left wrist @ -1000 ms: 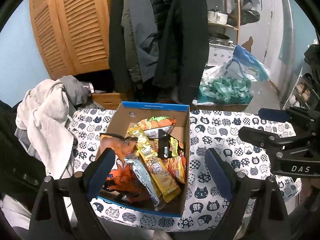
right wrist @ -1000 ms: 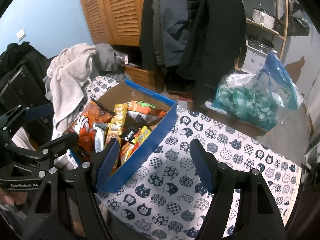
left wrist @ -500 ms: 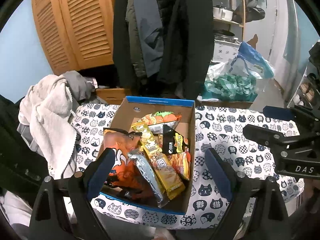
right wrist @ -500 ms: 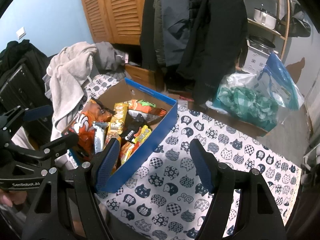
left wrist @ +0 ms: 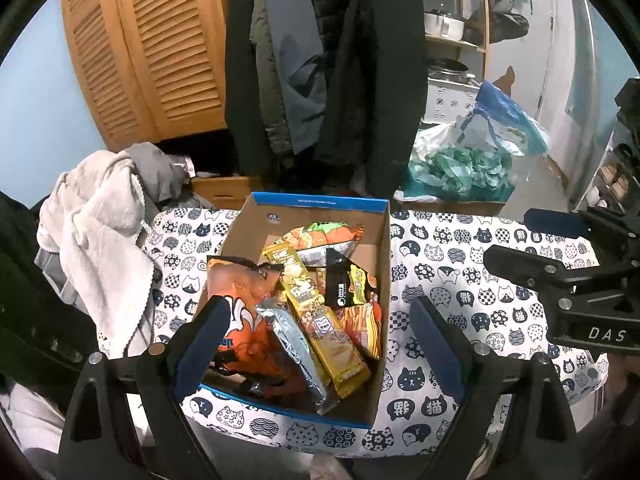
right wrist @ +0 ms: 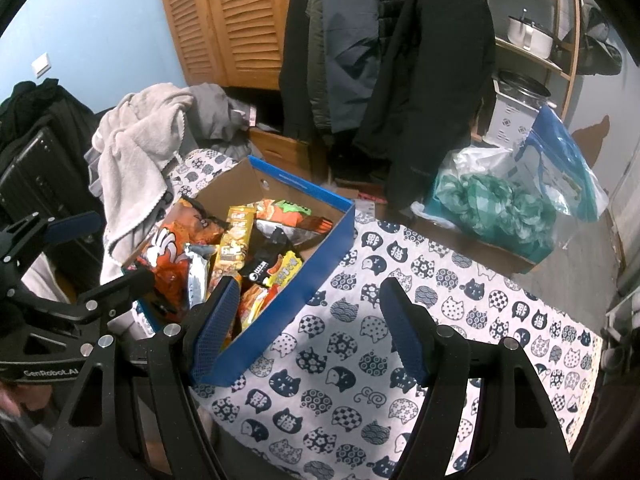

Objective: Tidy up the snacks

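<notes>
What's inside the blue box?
The blue box holds snack packets: an orange bag, a silver packet, long yellow packets and a black-and-yellow one. Whatever lies beneath them is covered.

"DAS" on right gripper (left wrist: 560,240) body, 3 o'clock. "GenRobot.AI" on left gripper (right wrist: 92,248) body, 8 o'clock. Snack-packet print unreadable.

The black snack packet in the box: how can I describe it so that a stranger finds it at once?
On the table with the cat-print cloth stands an open cardboard box with blue edges, full of snacks. The black snack packet lies near its right wall, beside the long yellow packet. It is the only mostly black one, with a yellow end; its neighbours are orange, yellow or silver.
</notes>
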The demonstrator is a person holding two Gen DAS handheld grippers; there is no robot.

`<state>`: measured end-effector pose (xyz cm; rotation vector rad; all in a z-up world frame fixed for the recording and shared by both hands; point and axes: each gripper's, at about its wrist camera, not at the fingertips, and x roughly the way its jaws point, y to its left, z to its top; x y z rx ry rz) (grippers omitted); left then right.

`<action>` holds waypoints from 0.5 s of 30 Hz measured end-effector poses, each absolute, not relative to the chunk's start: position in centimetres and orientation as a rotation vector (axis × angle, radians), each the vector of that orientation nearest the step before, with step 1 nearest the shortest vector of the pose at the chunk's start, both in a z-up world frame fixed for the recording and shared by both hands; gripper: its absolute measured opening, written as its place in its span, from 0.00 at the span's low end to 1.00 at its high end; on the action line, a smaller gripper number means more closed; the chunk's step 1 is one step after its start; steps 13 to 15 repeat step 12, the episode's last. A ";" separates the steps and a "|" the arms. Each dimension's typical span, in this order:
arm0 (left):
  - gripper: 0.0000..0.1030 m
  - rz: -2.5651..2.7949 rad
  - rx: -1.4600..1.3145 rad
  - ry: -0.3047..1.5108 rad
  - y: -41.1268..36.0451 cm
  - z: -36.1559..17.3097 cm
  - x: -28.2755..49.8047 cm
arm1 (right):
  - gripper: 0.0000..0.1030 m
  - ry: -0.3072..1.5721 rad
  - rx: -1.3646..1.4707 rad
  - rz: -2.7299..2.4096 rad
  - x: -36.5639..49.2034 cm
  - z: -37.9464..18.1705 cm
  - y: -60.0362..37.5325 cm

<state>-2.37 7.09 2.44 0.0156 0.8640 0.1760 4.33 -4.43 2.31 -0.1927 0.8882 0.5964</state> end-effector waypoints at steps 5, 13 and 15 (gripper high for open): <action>0.90 0.171 0.015 0.864 7.1 2.5 -2.4 | 0.70 0.888 -0.193 0.595 4.3 2.3 -4.4; 0.90 0.160 0.018 0.865 7.1 2.5 -2.5 | 0.70 0.888 -0.193 0.596 4.3 2.3 -4.4; 0.90 0.160 0.018 0.865 7.1 2.5 -2.5 | 0.70 0.888 -0.193 0.596 4.3 2.3 -4.4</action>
